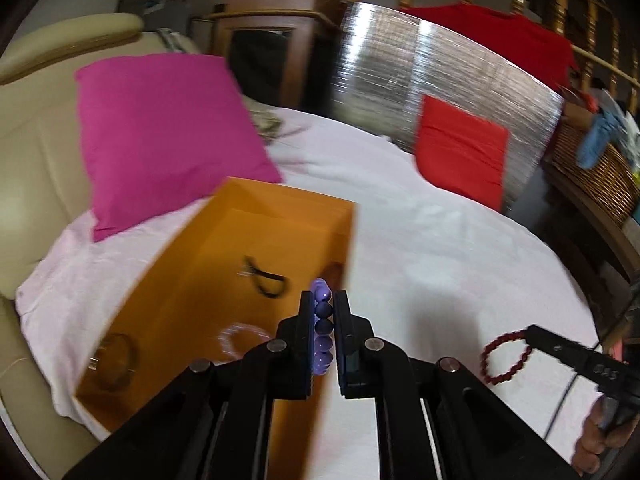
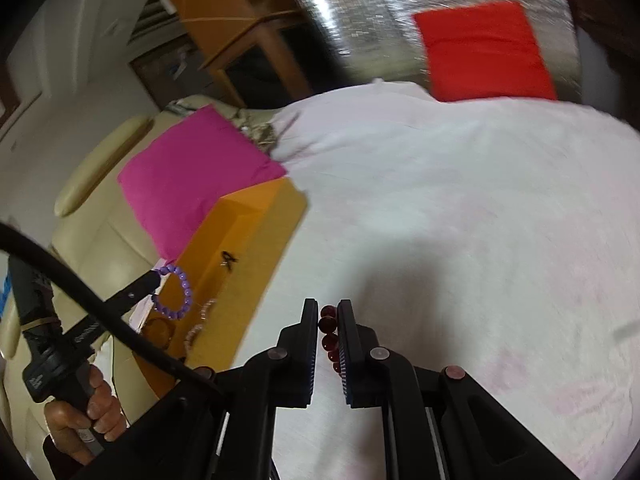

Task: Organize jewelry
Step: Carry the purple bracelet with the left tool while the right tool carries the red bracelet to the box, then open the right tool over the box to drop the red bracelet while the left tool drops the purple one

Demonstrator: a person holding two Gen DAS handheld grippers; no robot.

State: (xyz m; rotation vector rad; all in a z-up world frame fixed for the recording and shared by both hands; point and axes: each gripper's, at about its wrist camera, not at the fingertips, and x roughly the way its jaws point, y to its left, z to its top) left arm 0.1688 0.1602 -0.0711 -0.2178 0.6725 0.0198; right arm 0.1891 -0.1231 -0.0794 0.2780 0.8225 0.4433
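An open orange box lies on the white bedsheet, also seen in the right wrist view. Inside it lie a black cord piece, a clear bead bracelet and a brown bangle. My left gripper is shut on a purple bead bracelet, held over the box's right edge; the bracelet hangs from it in the right wrist view. My right gripper is shut on a dark red bead bracelet, above the sheet right of the box; it shows in the left wrist view.
A magenta pillow lies behind the box. A red cushion leans on a silver foil panel at the bed's far side. A cream padded headboard is at left. A wicker basket stands at right.
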